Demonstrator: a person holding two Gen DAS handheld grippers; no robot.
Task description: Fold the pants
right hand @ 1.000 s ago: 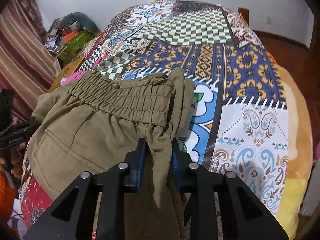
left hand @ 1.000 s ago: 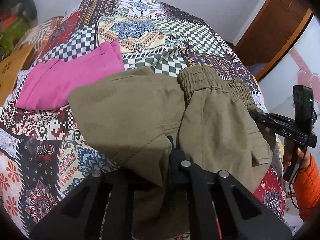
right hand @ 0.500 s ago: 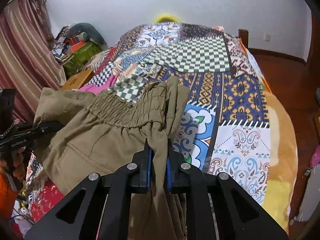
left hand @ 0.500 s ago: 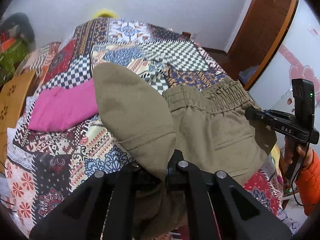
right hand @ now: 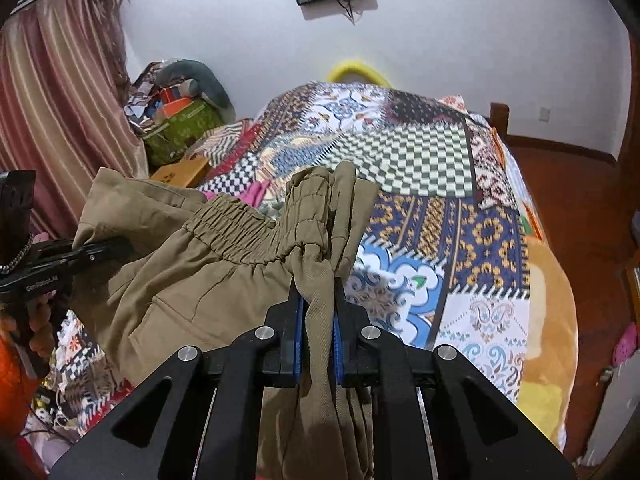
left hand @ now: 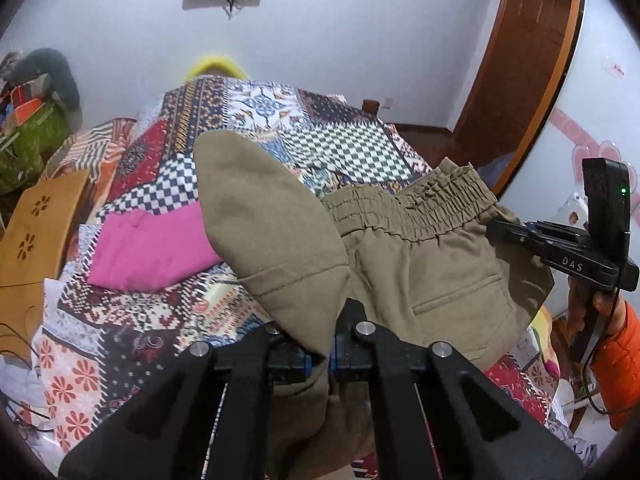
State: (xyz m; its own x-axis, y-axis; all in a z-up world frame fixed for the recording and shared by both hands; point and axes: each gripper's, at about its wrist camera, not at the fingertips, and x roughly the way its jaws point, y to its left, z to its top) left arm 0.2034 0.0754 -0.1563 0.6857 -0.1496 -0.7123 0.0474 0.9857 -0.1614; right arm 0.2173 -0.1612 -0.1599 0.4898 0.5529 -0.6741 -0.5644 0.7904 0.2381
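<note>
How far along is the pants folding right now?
Early to midway. Done: both claws have hold of the olive pants. In hand: the left claw grips a hemmed leg end, the right claw grips the elastic waistband, fabric lifted above the patchwork bedspread. Left: laying them down folded and flat.

The olive pants [left hand: 420, 276] are running off the bottom edge in both views, so their legs are going unseen. Bunched cloth is filling the closed jaws of the left gripper [left hand: 320, 354] and the right gripper [right hand: 318, 328], covering the pad faces. The pants are hiding part of the pink garment [left hand: 148, 248] and of the bed [right hand: 480, 240].
</note>
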